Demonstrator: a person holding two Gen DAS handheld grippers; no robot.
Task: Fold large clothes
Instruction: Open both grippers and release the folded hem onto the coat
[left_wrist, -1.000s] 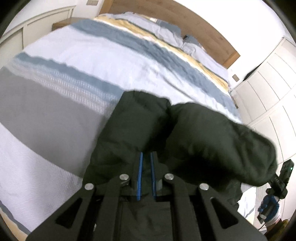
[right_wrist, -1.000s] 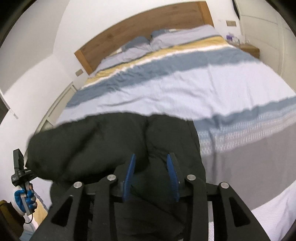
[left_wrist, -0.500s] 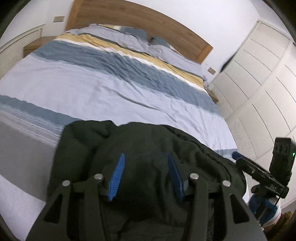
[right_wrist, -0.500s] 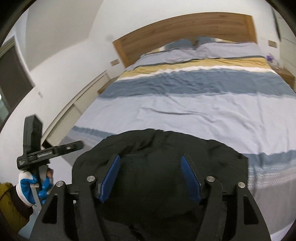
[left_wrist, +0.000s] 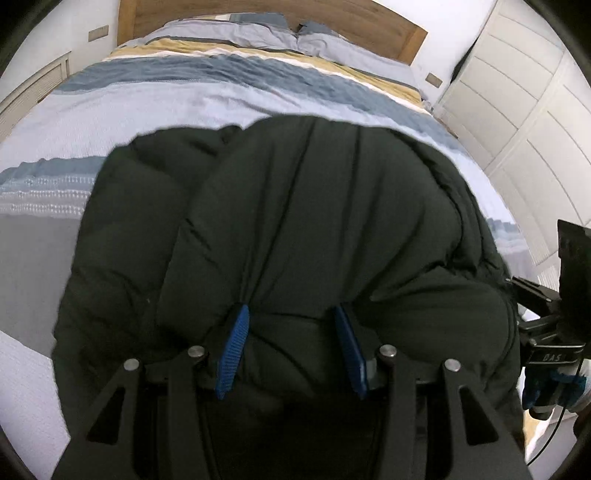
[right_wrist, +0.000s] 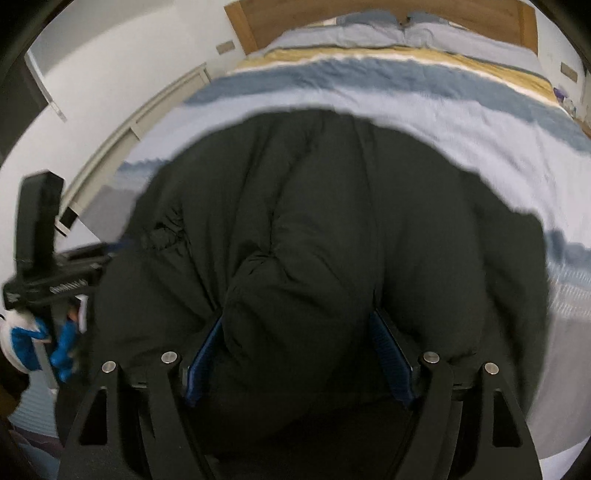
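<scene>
A puffy black jacket (left_wrist: 314, 221) lies bunched on the striped bed and fills the middle of both views (right_wrist: 332, 221). My left gripper (left_wrist: 290, 310) points down onto it. Its blue pads (left_wrist: 236, 350) stand apart, and a fold of the jacket bulges up between them without being pinched. My right gripper (right_wrist: 295, 317) is pressed into the jacket too. Its jaws are opening, and a thick roll of fabric sits between its blue pads (right_wrist: 388, 350). Each view catches the other gripper at the jacket's edge: the right one (left_wrist: 554, 332), and the left one (right_wrist: 48, 266) in a blue-and-white gloved hand (right_wrist: 33, 343).
The bed's duvet (left_wrist: 221, 96) has blue, yellow, white and grey stripes and stretches beyond the jacket to the pillows (left_wrist: 229, 26) and the wooden headboard (right_wrist: 369, 14). White wardrobe doors (left_wrist: 517, 110) stand along one side of the bed. A white wall with a low panel (right_wrist: 147, 110) runs along the other.
Both grippers have let go of the jacket and opened, the left from fully shut. Both have since dropped close onto the jacket, which now fills each view.
</scene>
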